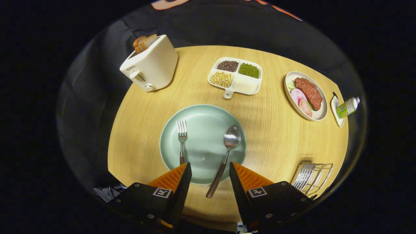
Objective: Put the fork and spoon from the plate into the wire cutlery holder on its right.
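Observation:
A pale green plate (201,113) lies on the round wooden table just ahead of my fingers. On its left part rests a fork (182,138), tines pointing away; its handle runs toward my left fingertip. A spoon (227,152) lies on the plate's right part, bowl pointing away, its dark handle crossing the near rim and ending between my fingers. My gripper (210,167) hovers open above the plate's near rim, holding nothing. The wire cutlery holder (312,177) stands to the right of the plate, beside my right finger.
Beyond the plate, a white toaster (151,65) with bread stands at the far left. A divided white dish (235,78) of beans sits at the far middle. A plate of meat and vegetables (307,96) and a small bottle (347,107) are at the far right.

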A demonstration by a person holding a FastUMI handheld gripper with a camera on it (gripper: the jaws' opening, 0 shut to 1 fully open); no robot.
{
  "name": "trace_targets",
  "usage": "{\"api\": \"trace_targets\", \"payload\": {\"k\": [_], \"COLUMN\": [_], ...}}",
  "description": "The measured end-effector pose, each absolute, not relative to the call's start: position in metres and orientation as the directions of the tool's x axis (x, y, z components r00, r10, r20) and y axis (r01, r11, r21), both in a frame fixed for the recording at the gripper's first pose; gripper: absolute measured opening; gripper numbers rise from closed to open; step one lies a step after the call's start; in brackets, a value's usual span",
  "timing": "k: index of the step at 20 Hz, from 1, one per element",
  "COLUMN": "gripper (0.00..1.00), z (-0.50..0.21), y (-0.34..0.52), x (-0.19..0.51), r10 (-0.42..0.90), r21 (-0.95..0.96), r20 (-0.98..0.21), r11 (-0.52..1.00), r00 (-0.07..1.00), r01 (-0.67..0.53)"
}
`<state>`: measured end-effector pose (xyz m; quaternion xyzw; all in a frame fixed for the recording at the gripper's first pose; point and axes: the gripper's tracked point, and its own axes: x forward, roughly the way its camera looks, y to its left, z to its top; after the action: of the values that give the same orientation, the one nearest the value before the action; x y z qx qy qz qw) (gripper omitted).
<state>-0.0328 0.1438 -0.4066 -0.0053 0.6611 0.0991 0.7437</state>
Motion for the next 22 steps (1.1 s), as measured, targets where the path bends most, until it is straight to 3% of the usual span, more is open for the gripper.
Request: {"api": "trace_targets", "payload": {"k": [2,7,10,11,14,18,22], "gripper": [0.63,0.59,0.44,0.41,0.21,0.08,0.06], "z": [-0.421,-0.450,-0.465,-0.467,-0.473,-0.479,-0.478], "y": [0.139,0.139,0.138,0.138,0.136,0.143,0.137], "x": [-0.037,-0.048,-0.055,-0.056,-0.054,-0.049,-0.046], "r10": [0.097,0.078,0.057,0.050,0.033,0.097,0.106], "r21": [0.087,0.081,0.062,0.055,0.037,0.097,0.107], "r20": [-0.993,-0.996,-0.996,-0.996,-0.997,-0.993,-0.994], "r11": [0.985,0.992,0.996,0.997,0.998,0.995,0.994], "r00": [0.061,-0.036,-0.074,-0.080,-0.068,-0.061,-0.022], "r01": [-0.151,-0.098,-0.067,-0.061,-0.055,-0.008,-0.031]}}
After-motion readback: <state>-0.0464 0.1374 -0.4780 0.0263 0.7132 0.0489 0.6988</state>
